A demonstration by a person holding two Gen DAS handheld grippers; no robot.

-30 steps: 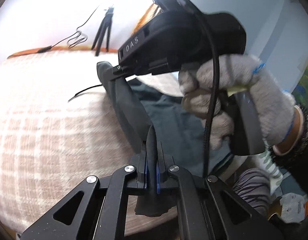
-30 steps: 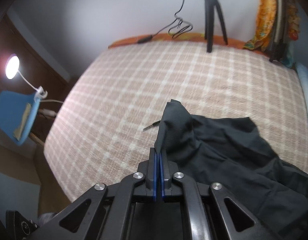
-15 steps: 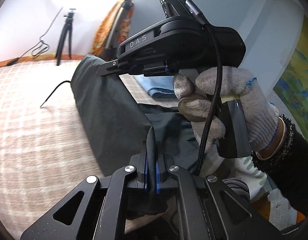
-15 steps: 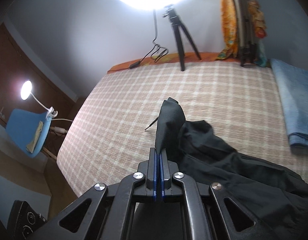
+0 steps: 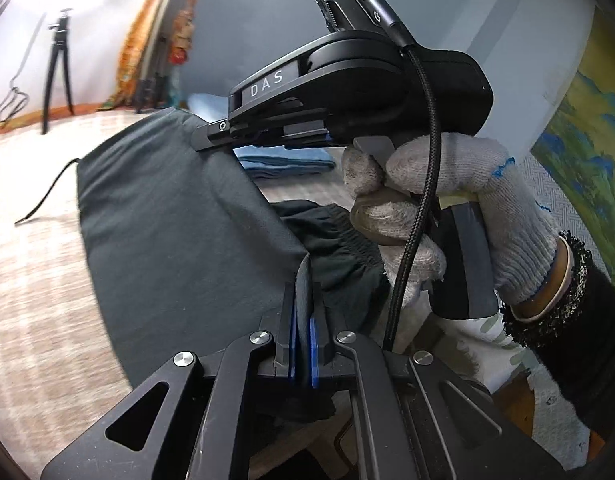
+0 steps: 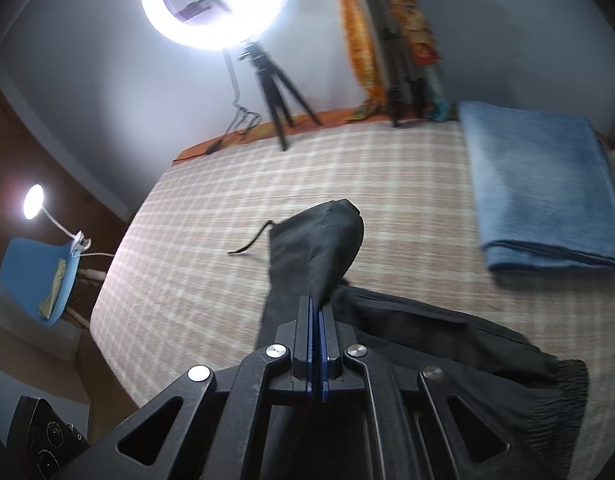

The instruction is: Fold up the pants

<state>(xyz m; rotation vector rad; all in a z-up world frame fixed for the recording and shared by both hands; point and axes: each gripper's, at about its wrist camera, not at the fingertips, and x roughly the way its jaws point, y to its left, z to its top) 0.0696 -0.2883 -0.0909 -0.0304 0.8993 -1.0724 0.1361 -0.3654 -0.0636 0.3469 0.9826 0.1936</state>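
The dark pants point(image 5: 179, 232) are lifted off the checked bed, stretched as a sheet between both grippers. My left gripper point(image 5: 303, 304) is shut on a fold of the fabric. In the left wrist view the right gripper point(image 5: 211, 138), held by a gloved hand, pinches the upper edge of the cloth. In the right wrist view my right gripper point(image 6: 317, 312) is shut on the pants point(image 6: 319, 248), whose end sticks up past the fingers. The elastic waistband point(image 6: 563, 396) lies on the bed at lower right.
A folded blue blanket point(image 6: 543, 188) lies on the bed point(image 6: 211, 216) at the right. A black cord point(image 6: 251, 240) lies on the bed beyond the pants. A tripod with a ring light point(image 6: 267, 92) stands at the far edge. A blue chair with a lamp point(image 6: 39, 264) is off the left side.
Both grippers have risen and tilted up, lifting the pants higher off the bed. The cloth between them has spread wider. More of the room and the blue blanket has come into view.
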